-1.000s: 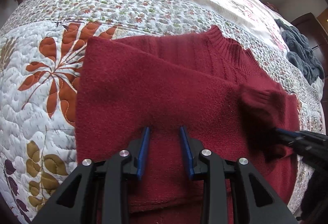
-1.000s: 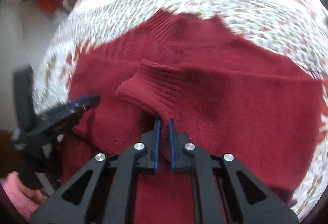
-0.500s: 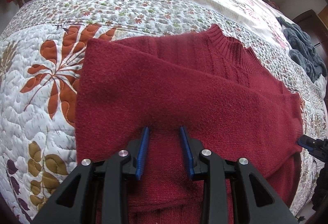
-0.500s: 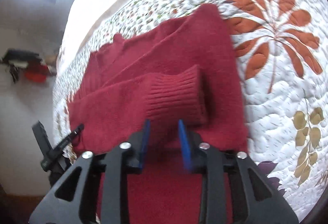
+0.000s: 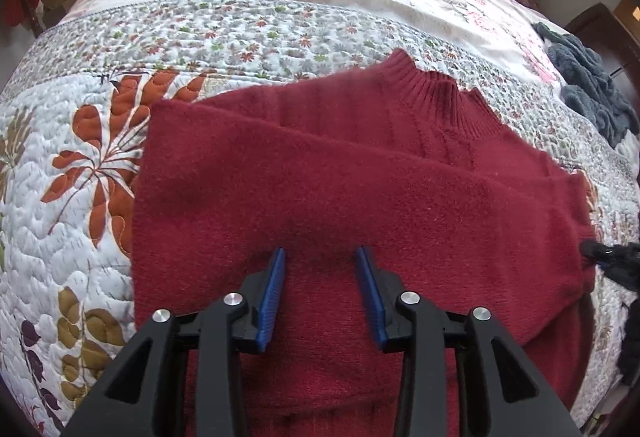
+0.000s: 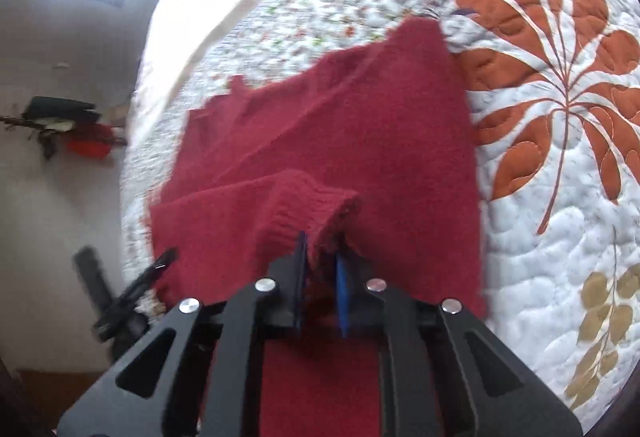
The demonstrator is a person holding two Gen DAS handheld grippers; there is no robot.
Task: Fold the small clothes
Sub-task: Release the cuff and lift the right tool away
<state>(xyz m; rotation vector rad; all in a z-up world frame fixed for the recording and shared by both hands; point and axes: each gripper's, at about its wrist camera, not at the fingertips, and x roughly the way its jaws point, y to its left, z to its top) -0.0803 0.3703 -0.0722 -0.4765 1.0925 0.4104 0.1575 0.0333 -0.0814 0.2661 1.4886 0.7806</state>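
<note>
1. The left gripper is hanging low over the near part of the red sweater, its two blue-lined fingers standing well apart with nothing between them but bare knit below.
2. The right gripper is pinching the ribbed cuff of one sleeve; the cuff is bunching up between the narrowly spaced blue pads, lifted a little off the body of the sweater.
3. The sweater is lying flat on the quilted bedspread, with a sleeve lying folded across its chest and its ribbed collar pointing toward the far side of the bed.
4. In the left view, the tip of the right gripper is showing at the sweater's right edge.
5. Beside the sweater, an orange leaf print is spreading over the quilt, with a band of small flowers running just beyond the collar.
6. Farther off, a dark grey-blue cloth is sitting crumpled near the bed's far right edge, well apart from the sweater.
</note>
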